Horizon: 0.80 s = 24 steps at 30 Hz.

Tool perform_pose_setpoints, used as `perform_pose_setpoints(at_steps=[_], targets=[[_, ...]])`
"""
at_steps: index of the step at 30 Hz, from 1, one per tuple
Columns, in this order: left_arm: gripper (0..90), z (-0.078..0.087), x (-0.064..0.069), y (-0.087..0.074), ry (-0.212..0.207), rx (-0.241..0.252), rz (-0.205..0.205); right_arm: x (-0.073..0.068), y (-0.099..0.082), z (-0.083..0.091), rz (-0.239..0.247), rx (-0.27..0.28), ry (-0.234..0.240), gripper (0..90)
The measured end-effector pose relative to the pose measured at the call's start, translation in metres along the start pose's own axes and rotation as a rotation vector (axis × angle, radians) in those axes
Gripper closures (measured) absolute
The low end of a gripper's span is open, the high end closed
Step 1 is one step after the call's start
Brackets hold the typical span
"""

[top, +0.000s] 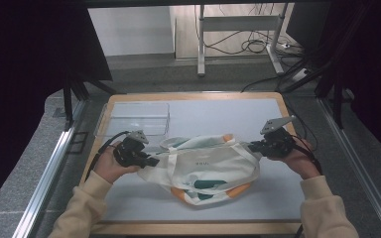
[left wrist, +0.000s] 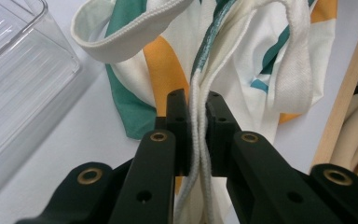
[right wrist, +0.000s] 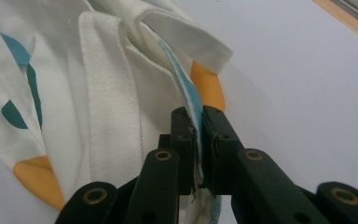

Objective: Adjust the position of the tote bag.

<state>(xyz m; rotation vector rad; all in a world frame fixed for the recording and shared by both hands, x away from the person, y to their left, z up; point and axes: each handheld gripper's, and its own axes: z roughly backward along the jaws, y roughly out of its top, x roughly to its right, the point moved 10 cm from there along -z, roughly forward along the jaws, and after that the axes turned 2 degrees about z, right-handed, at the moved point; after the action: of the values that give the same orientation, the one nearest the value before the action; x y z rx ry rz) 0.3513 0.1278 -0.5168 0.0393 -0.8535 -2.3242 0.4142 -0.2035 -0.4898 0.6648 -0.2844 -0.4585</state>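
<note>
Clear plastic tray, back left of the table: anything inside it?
The clear plastic tray looks empty; the white tabletop shows through its base in the high view. The tote bag lies in front of it and hides a little of its near rim.

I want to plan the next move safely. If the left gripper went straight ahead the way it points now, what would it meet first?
The left gripper is already shut on the bag's edge, so it would push straight into the bag's bunched cloth. The clear tray lies off to the side, probably outside that line.
</note>
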Motion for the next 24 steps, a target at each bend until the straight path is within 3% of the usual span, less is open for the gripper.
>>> perform_pose_setpoints(at_steps=[24], targets=[[81.7,-0.002,-0.006,0.009,0.03,0.008,-0.015,-0.018,-0.016,0.009,-0.041,0.037,-0.012,82.6]])
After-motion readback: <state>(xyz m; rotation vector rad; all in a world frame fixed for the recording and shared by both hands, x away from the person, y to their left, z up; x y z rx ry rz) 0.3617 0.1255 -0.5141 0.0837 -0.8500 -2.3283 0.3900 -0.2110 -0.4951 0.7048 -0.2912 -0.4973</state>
